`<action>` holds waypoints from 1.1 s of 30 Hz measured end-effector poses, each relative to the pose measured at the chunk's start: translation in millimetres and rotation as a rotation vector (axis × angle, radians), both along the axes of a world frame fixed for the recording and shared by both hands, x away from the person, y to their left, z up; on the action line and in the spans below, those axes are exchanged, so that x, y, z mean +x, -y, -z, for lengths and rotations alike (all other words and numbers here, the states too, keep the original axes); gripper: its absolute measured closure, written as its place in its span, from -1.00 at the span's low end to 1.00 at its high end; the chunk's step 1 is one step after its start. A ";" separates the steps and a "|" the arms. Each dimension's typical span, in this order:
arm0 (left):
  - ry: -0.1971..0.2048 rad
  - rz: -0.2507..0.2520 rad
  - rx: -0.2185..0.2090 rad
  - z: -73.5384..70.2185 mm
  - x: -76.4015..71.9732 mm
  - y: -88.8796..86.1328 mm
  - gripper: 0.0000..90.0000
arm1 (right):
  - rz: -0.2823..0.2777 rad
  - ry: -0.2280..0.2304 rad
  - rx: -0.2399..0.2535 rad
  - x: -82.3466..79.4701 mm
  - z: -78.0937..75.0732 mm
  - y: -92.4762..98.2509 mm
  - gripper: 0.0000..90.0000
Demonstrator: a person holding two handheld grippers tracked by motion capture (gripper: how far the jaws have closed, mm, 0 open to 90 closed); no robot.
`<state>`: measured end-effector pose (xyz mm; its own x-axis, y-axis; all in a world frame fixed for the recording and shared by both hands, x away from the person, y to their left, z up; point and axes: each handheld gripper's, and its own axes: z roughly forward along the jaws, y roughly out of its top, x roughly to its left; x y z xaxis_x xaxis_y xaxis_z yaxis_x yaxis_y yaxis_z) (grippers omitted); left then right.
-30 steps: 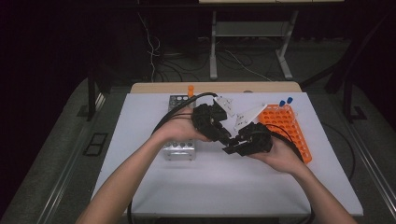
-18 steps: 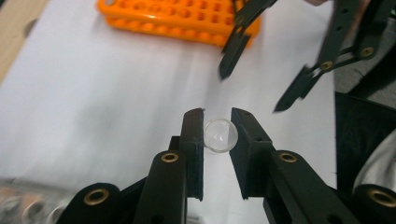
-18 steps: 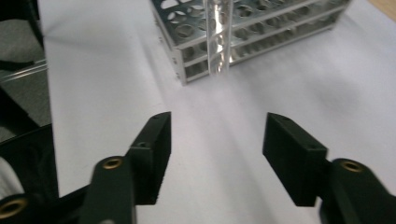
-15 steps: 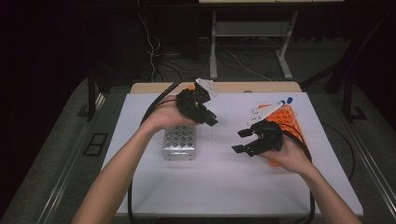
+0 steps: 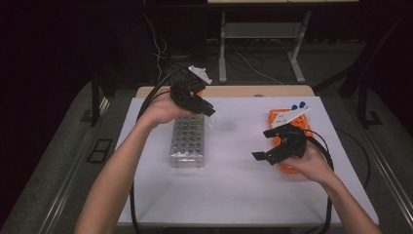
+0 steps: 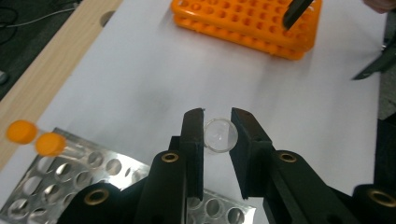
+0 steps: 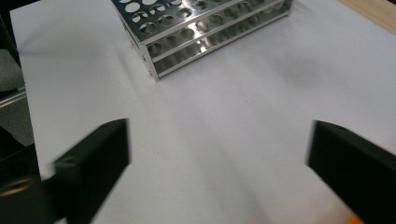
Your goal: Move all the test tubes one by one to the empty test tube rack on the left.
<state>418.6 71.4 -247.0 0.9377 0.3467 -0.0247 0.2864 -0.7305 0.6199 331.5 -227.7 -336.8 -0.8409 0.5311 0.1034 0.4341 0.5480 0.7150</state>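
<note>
My left gripper [image 5: 208, 111] hovers over the far end of the metal tube rack [image 5: 187, 141]. In the left gripper view, the left gripper [image 6: 217, 115] is shut on a clear tube [image 6: 219, 136], seen end-on between the pads. Two orange-capped tubes [image 6: 36, 138] stand in the metal rack [image 6: 70, 172]. My right gripper [image 5: 263, 144] is beside the orange rack [image 5: 292, 146] at the right. Its jaws have just been opening, and the right gripper [image 7: 217, 140] now stands wide open with nothing between them; the metal rack [image 7: 201, 32] lies ahead of it.
Blue-capped tubes [image 5: 297, 105] stand at the orange rack's far end. The racks sit on a white mat [image 5: 234, 195] over a wooden table [image 5: 243, 91]. Cables trail from both grippers toward the near edge. Bare mat separates the two racks.
The two grippers met at the middle, then drew apart. The left one went back and left with the clear tube. The right one swung right toward the orange rack and opened wide.
</note>
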 end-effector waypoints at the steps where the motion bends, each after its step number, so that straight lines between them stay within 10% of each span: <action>1: -0.001 -0.009 0.001 -0.3 2.2 -1.6 0.65 | 0.004 -0.004 0.001 0.0 0.4 2.4 -1.00; 33: 0.016 -0.261 -0.005 30.9 67.7 -29.0 0.65 | 0.096 -0.029 0.062 -10.5 16.2 53.1 -1.00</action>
<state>486.3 100.4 -277.9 0.8167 0.5769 -0.0126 0.4547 -0.6301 0.6295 321.0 -280.8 -353.0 -0.7830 0.6006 0.1618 0.5030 0.4583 0.7328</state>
